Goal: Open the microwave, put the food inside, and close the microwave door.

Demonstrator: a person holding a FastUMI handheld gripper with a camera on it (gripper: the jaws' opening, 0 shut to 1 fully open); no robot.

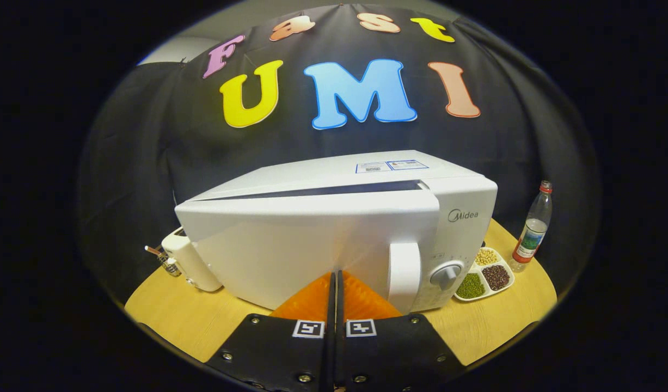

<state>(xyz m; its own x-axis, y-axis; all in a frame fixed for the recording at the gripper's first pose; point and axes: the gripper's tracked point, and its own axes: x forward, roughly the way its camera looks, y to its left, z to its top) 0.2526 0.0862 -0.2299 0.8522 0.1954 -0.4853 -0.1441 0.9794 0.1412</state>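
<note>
Fingers (pixel 334 283) pressed together, holding nothing, tips at the microwave (pixel 334 239) door, lower centre. Door slightly ajar. Divided dish (pixel 483 277) and bottle (pixel 532 228) at right on desk (pixel 176 310).

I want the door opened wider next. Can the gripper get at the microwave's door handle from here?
Probably yes: the shut gripper sits at the door, and the handle stands just beside it with nothing between; its fingers must open first.

Fisheye cam on gripper (pixel 334 280), looking forward along its closed fingers, slightly down. Close to microwave (pixel 334 234) at frame centre. Table (pixel 170 313) across the bottom, booth wall behind.
</note>
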